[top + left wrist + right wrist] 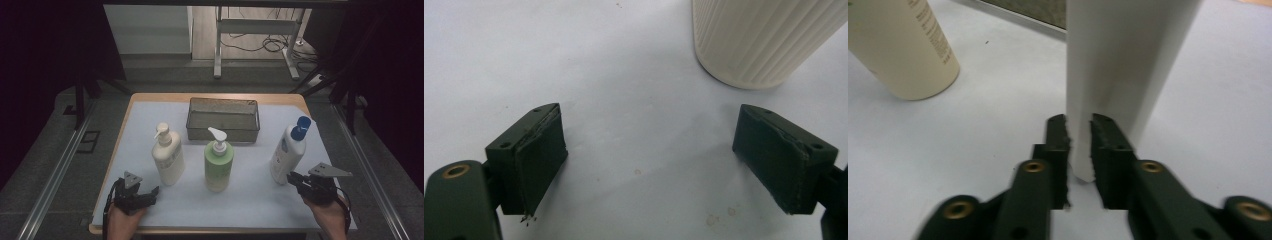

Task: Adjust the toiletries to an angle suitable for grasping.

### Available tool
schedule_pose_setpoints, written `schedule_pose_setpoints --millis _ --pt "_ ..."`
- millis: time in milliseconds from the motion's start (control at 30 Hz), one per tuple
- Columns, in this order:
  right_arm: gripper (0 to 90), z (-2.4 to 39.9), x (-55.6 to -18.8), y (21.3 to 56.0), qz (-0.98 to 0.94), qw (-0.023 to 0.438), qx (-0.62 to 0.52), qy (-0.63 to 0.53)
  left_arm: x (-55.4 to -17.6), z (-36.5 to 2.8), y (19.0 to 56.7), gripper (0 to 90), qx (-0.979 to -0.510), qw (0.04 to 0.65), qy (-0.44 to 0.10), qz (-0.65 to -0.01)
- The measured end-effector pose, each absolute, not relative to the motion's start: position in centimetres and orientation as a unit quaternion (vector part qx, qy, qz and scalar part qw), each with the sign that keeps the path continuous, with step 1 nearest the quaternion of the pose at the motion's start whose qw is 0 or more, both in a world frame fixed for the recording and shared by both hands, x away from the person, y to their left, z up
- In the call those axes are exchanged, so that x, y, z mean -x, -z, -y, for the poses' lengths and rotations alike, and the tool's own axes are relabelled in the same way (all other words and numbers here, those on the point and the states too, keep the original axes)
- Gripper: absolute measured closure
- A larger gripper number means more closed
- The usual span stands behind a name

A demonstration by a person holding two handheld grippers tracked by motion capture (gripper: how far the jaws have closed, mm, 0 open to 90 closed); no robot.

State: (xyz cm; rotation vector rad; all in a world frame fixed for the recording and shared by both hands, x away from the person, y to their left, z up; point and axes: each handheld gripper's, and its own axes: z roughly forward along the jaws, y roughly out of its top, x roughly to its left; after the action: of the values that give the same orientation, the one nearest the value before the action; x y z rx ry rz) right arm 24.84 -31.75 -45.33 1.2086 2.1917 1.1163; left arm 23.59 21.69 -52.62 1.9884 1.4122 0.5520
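Observation:
Three bottles stand in a row on a pale mat [150, 125]: a cream pump bottle [168, 157], a green pump bottle [218, 165] and a white bottle with a blue cap [289, 150], which leans slightly. My right gripper [293, 178] is at the white bottle's base. In the right gripper view its jaws [1079, 131] pinch the narrow lower edge of the white bottle [1123, 55]. My left gripper [150, 194] rests low at the front left with its jaws wide apart [649, 155] and nothing between them. The cream bottle's ribbed base [764, 40] stands just beyond it.
A dark wire-mesh basket [222, 134] sits behind the bottles at the middle back of the table. A pale bottle's base [903, 50] stands left of the right gripper's jaws. Desk legs and cables lie on the floor beyond the table.

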Motion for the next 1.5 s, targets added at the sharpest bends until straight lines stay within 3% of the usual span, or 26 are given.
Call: schedule_pose_setpoints --millis 100,200,1500 --pt "87.6 31.2 -25.1 45.6 -0.784 0.193 -0.427 -0.407 -23.6 -21.7 52.6 13.4 -0.755 0.315 -0.210 -0.536" --pt "89.2 30.9 -25.5 45.8 -0.784 0.194 -0.428 -0.405 -23.6 -21.7 52.6 13.4 -0.755 0.315 -0.210 -0.536" --pt "87.8 33.3 -26.1 46.9 -0.775 0.193 -0.458 -0.389 -23.6 -21.7 52.6 13.4 -0.755 0.315 -0.209 -0.536"
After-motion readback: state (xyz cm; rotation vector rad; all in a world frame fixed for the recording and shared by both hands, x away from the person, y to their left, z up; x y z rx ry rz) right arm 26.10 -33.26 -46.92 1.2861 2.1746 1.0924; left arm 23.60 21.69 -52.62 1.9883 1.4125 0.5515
